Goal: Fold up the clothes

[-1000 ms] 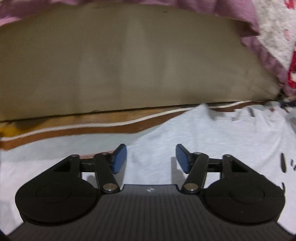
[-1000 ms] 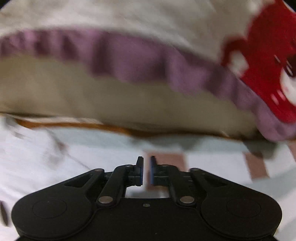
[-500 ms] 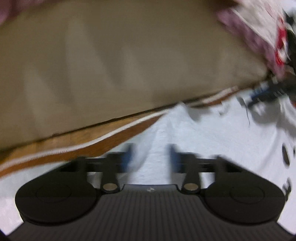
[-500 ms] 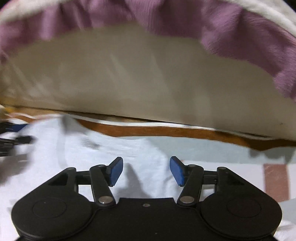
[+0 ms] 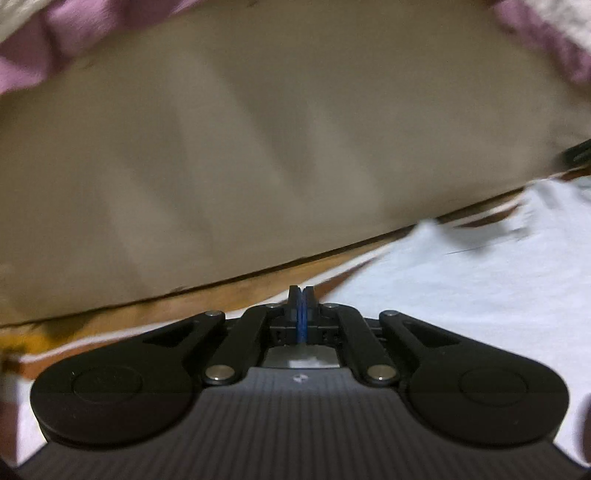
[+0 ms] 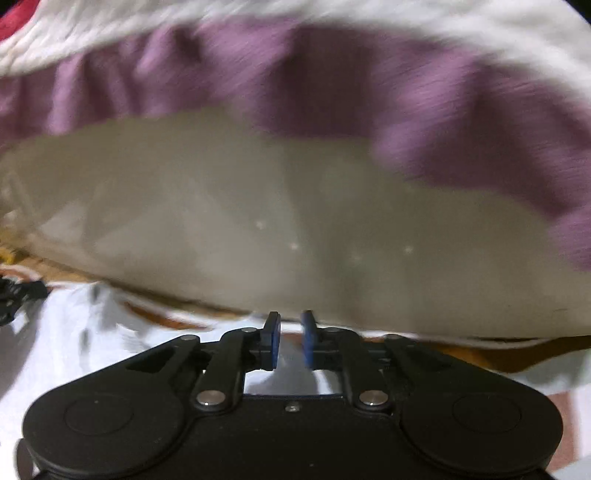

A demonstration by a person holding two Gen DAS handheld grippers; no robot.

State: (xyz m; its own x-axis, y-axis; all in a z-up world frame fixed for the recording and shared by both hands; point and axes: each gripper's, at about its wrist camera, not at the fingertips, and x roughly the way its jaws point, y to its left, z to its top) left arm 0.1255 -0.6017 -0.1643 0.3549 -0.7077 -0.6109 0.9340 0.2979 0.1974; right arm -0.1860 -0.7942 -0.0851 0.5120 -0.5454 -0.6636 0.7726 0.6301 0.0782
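While both cameras blur with motion, I can see my left gripper (image 5: 302,300) with its blue pads pressed flat together; whether any cloth is pinched between them I cannot tell, since the tips sit over the striped bedding edge (image 5: 221,295) just beside the garment. My right gripper (image 6: 291,334) has just been closing, and its blue pads (image 6: 274,341) now stand a narrow gap apart with pale fabric showing behind that gap, though I cannot say the pads press on it. From the left wrist, the white shirt (image 5: 461,288) lies spread on the bed to the right of the fingers, its upper edge rumpled. From the right wrist, the same white shirt (image 6: 74,332) runs off to the left, beneath and beside the fingers. A broad beige pillow (image 5: 258,147) fills the space ahead of both grippers, and a purple ruffle (image 6: 332,92) on a white blanket (image 6: 406,26) hangs over it.
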